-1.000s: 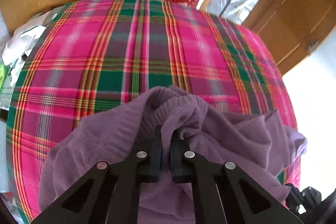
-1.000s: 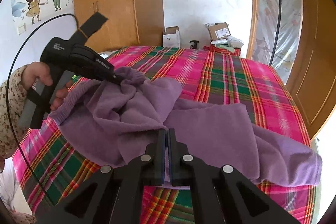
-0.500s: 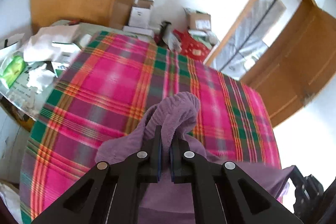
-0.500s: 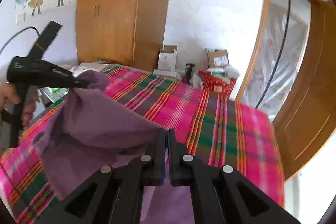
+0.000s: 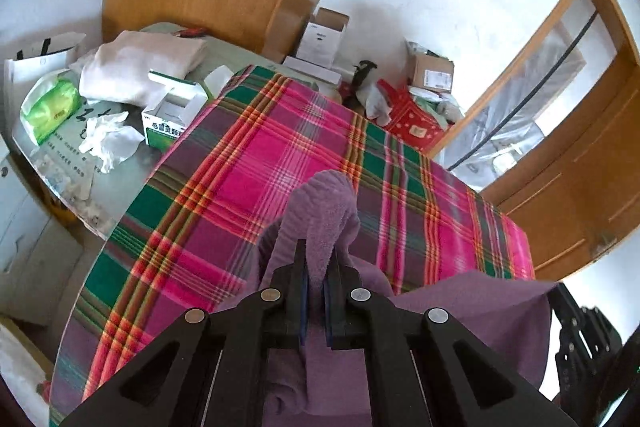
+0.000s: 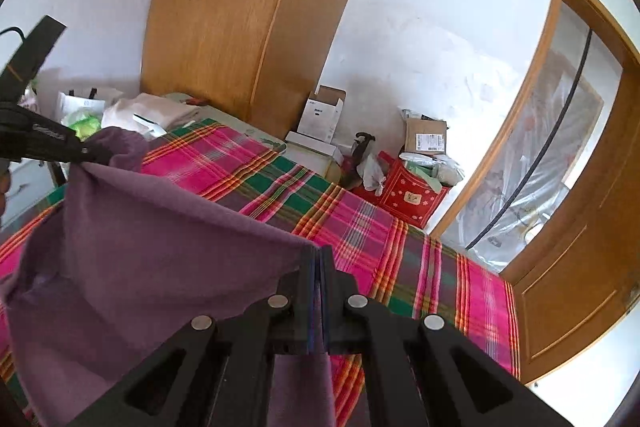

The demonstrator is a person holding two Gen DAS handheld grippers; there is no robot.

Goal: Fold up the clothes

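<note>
A purple garment [image 6: 132,267] hangs stretched between my two grippers above the plaid bed cover [image 6: 360,227]. My right gripper [image 6: 319,255] is shut on one corner of it, with the cloth running off to the left. My left gripper [image 5: 316,251] is shut on a thick ribbed edge of the purple garment [image 5: 324,211], which bunches up over the fingers. In the right wrist view the left gripper [image 6: 96,157] shows at the far left, pinching the opposite corner. The cloth sags between the two holds.
The plaid bed cover [image 5: 260,167] lies spread over the bed. A side table [image 5: 120,163] at the left holds boxes, tissues and folded white cloth. Cardboard boxes [image 6: 324,115] and a red bag [image 6: 412,195] stand by the far wall. A wooden wardrobe and door flank the bed.
Both grippers have risen and moved apart, lifting the purple garment off the bed and stretching it between them. Both wrists have rolled, so the room tilts in each view.
</note>
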